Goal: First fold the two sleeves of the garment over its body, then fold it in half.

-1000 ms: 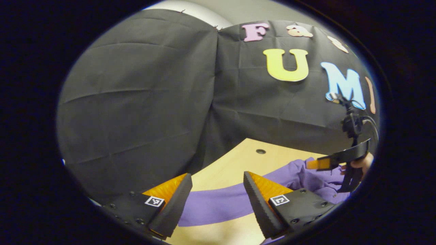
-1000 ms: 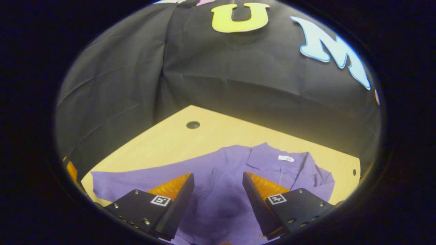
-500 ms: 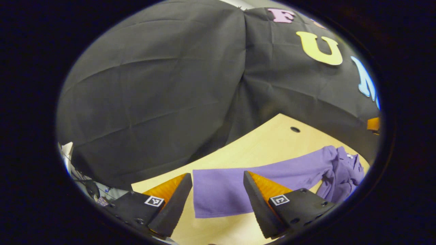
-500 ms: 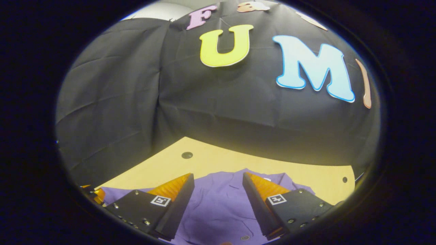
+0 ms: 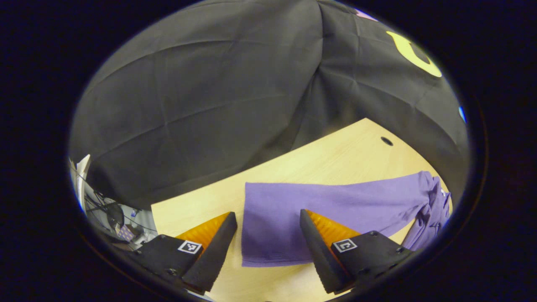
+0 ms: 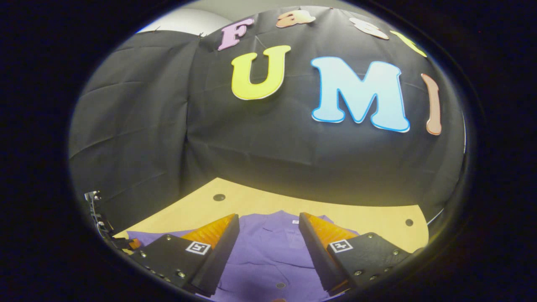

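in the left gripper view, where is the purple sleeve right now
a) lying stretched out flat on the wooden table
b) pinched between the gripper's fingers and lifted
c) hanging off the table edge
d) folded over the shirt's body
a: the purple sleeve lies spread flat on the wooden table, its cuff end between the open fingers of the left hand-held gripper, which are not closed on it.

left gripper fingers: square coded markers seen, no text readable;
right gripper fingers: same markers; nothing legible;
garment: no label read
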Motion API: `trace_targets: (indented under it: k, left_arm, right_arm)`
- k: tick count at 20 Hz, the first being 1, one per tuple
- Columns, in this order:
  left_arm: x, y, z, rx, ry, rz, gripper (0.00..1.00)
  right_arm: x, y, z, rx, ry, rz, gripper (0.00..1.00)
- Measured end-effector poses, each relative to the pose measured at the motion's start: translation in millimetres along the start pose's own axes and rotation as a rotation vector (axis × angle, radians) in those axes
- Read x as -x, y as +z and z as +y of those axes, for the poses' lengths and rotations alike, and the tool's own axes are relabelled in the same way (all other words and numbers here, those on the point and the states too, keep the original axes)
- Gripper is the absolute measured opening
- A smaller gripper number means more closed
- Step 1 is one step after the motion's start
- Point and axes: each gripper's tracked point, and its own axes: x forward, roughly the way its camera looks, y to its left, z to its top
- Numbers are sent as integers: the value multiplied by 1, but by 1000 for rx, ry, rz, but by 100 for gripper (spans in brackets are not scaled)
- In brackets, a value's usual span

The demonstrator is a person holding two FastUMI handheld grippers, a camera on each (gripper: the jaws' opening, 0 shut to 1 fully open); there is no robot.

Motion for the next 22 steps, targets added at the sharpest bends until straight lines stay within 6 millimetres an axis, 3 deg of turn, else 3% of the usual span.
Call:
trace_targets:
  k: [4,8,9,15,17,22]
  left_arm:
    - [-5,-7,-2,-82,9,-5,98]
    - [-5,-5,-11,-84,-3,-16,88]
    - [-3,-3,-13,-88,-11,-20,81]
    - [-6,-1,-15,-76,-43,-37,14]
    - [-9,1,-19,-83,-51,-21,7]
    - [-6,1,-20,-34,-86,4,7]
  right_arm:
    - [16,0,-11,-30,-5,4,87]
    - [27,0,-15,-24,-4,0,87]
    - [27,0,-15,-23,-2,0,87]
    - [34,0,-15,-36,12,-3,87]
    - [35,0,-16,-39,13,-5,87]
    - [44,2,-31,-44,-4,-22,87]
